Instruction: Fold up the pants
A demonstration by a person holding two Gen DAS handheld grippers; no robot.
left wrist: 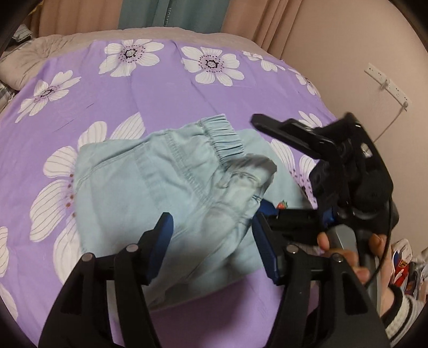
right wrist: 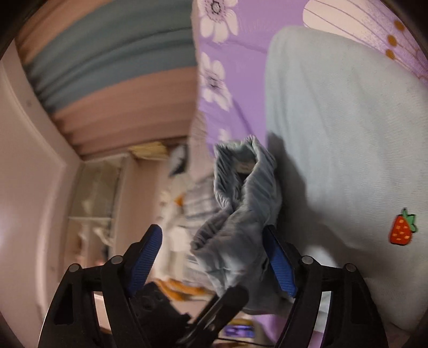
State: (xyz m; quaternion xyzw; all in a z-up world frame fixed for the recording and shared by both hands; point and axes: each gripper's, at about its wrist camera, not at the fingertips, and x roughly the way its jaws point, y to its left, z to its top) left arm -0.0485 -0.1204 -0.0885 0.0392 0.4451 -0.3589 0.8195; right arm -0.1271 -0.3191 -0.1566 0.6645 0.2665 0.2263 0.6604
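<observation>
Light blue pants (left wrist: 160,184) lie folded on the bed, on a purple bedsheet (left wrist: 165,91) w/ white flower print; elastic waistband (left wrist: 224,139) faces the far side, partly bunched. Left gripper (left wrist: 211,246) hangs over the near edge of the pants, jaws spread, nothing pinched, blue pads clear of the cloth. Right gripper (right wrist: 214,257) is rolled sideways, jaws spread; a ribbed fold of the pants stands between them, touching the right pad, not squeezed. Small strawberry patch (right wrist: 402,227) shows on the pants in the right wrist view. A hand (left wrist: 345,254) w/ a striped sleeve cuff grips the right gripper's handle. Curtain (left wrist: 171,13) behind the bed carries writing, too blurred to read. Wall socket strip (left wrist: 388,84) w/ a white cable on the right.
</observation>
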